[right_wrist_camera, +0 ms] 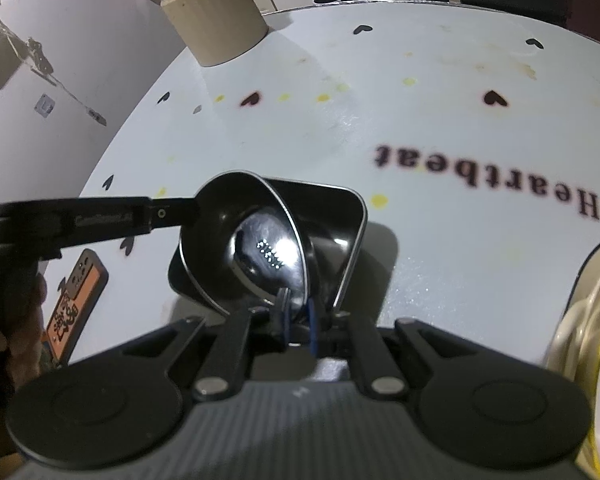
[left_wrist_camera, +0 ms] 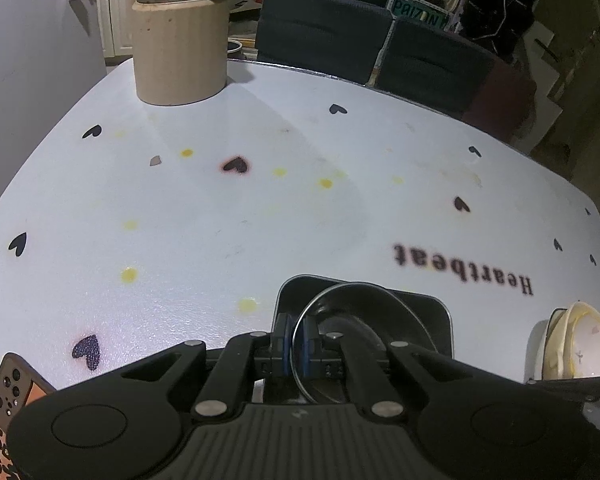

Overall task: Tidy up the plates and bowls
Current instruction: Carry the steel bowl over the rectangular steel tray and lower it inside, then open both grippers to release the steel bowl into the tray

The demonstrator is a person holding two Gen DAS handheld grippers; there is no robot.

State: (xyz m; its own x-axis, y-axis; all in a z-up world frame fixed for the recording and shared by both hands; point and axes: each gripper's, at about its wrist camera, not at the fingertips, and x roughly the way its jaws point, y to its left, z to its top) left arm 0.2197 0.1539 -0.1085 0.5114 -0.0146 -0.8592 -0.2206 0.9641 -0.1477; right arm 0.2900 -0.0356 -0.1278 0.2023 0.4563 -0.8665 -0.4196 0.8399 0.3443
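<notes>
Black bowl [left_wrist_camera: 364,320], round with a thin metal rim, sits tilted inside a black square dish [left_wrist_camera: 440,312] on the white surface [left_wrist_camera: 220,220], near its front edge. We find the left hand-held gripper [left_wrist_camera: 296,344] closed on the bowl's rim, one blue pad on each side of it. We find the right hand-held gripper [right_wrist_camera: 298,320] likewise clamped on the near rim of the same bowl [right_wrist_camera: 260,248], which leans against the dish [right_wrist_camera: 340,216]. In the right wrist view the left tool's black finger [right_wrist_camera: 100,220] reaches the bowl's left edge. We note a stack of cream bowls [left_wrist_camera: 580,340] to the right, apart from the dish, a beige cylindrical container [left_wrist_camera: 180,48] at the far edge, and a phone [right_wrist_camera: 76,300] at the left
</notes>
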